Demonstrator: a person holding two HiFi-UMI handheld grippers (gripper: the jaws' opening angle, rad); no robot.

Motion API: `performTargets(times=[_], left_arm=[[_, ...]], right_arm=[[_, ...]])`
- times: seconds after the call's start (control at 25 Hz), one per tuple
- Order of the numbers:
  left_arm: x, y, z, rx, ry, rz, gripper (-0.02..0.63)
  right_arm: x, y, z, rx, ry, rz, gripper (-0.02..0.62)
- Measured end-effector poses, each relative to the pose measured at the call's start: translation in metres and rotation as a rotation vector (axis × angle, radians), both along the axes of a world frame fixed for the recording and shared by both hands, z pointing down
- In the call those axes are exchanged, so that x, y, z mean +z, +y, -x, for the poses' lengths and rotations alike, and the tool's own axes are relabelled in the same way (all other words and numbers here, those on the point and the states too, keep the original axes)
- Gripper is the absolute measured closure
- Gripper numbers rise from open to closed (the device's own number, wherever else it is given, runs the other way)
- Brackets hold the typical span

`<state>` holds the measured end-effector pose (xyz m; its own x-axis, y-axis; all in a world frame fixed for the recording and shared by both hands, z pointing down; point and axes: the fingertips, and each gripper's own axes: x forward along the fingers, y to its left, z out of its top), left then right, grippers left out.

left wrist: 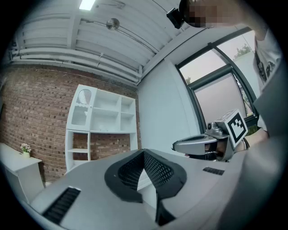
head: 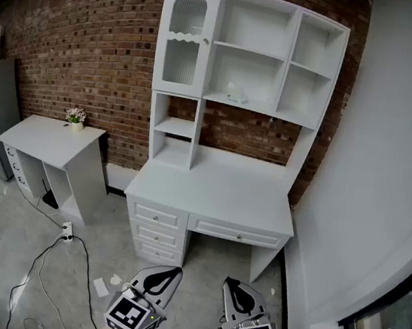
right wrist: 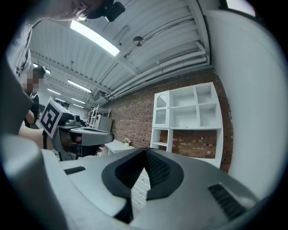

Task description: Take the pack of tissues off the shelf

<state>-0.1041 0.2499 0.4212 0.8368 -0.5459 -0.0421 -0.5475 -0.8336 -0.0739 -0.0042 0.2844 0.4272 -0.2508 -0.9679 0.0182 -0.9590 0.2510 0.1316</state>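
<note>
A small pale pack of tissues (head: 236,94) lies on the middle shelf of the white hutch (head: 249,48), above the white desk (head: 213,191). Both grippers hang low over the floor in front of the desk, far from the shelf. My left gripper (head: 168,272) is shut with nothing in it, its tips meeting (left wrist: 144,152). My right gripper (head: 232,283) is also shut and empty (right wrist: 145,152). Each gripper view shows the other gripper beside it: the right gripper (left wrist: 180,146) and the left gripper (right wrist: 105,137). The hutch (left wrist: 101,114) (right wrist: 189,110) stands ahead in both.
A small white side table (head: 50,138) with a flower pot (head: 76,115) stands left of the desk. Cables and a power strip (head: 67,233) lie on the floor, with a paper scrap (head: 100,286). A white wall (head: 389,163) runs along the right, and a brick wall stands behind.
</note>
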Motion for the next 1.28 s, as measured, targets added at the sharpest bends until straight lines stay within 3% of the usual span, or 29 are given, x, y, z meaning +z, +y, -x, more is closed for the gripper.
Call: performTargets(times=[0.84, 1.28], left_arm=[[0.016, -0.022, 0.013, -0.023, 0.005, 0.050, 0.591], [0.047, -0.091, 0.008, -0.087, 0.004, 0.106, 0.591]], right_arm=[[0.012, -0.023, 0.005, 0.018, -0.040, 0.033, 0.589], [0.033, -0.096, -0.008, -0.022, -0.024, 0.038, 0.588]])
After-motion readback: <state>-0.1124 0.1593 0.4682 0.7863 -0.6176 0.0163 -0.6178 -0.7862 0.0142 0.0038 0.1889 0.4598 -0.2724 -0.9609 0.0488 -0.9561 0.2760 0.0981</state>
